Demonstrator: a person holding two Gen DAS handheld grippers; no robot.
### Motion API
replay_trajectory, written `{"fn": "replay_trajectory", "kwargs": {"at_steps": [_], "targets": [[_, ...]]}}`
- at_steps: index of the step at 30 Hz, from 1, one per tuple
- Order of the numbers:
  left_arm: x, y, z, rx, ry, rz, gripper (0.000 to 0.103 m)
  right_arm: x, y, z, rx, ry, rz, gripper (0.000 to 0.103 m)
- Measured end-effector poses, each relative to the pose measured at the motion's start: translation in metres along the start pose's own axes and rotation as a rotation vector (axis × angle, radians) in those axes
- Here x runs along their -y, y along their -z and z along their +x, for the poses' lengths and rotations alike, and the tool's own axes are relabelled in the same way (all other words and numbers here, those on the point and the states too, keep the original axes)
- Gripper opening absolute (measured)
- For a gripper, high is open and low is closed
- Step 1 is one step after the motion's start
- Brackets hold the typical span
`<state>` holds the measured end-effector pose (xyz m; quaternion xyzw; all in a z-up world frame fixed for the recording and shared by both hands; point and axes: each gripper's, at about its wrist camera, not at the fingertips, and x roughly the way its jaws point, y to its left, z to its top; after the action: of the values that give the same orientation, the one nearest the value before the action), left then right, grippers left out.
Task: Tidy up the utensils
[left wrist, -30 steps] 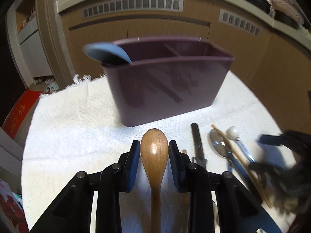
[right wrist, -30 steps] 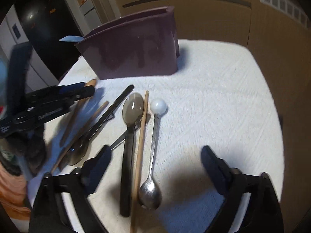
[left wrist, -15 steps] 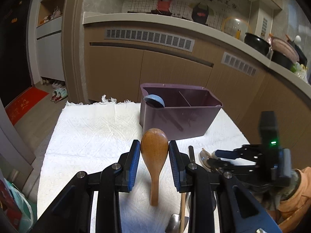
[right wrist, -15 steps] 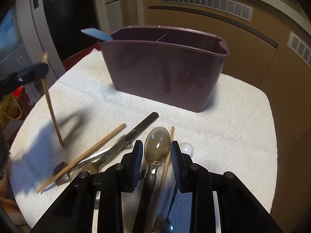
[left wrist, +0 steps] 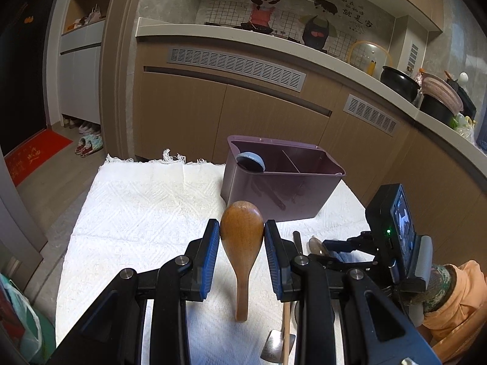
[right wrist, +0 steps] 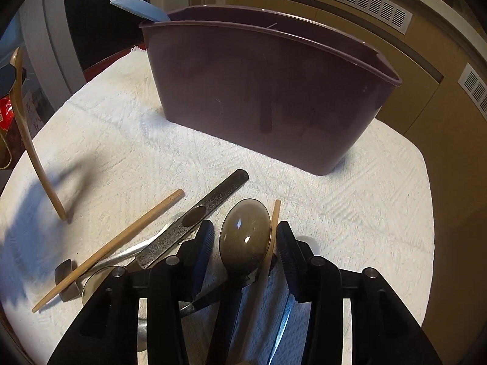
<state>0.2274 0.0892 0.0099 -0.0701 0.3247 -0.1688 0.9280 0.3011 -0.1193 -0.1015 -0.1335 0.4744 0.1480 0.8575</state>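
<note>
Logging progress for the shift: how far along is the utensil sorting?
Done: a blue spoon stands in the purple holder.
In hand: the left hand-held gripper grips a wooden spoon.
Left: chopsticks and a dark spoon, between the right hand-held gripper fingers.

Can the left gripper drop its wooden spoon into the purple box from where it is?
Probably yes. The left gripper holds the wooden spoon lifted off the towel, and the purple utensil box stands straight ahead, top open. Only a blue spoon fills one end; nothing blocks the way.
</note>
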Motion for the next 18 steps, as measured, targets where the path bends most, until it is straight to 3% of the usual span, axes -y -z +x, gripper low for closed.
{"fn": "replay_trajectory", "kwargs": {"at_steps": [7,18], "targets": [[0.016,0.001,-0.011,0.003,0.015,0.026,0.027,0.005,0.006,-0.031,0.064,-0.001,0.025,0.034],[0.063,-0.015,-0.047,0.084,0.014,0.122,0.027,0.019,0.017,-0.135,0.334,0.017,0.03,0.034]]}}
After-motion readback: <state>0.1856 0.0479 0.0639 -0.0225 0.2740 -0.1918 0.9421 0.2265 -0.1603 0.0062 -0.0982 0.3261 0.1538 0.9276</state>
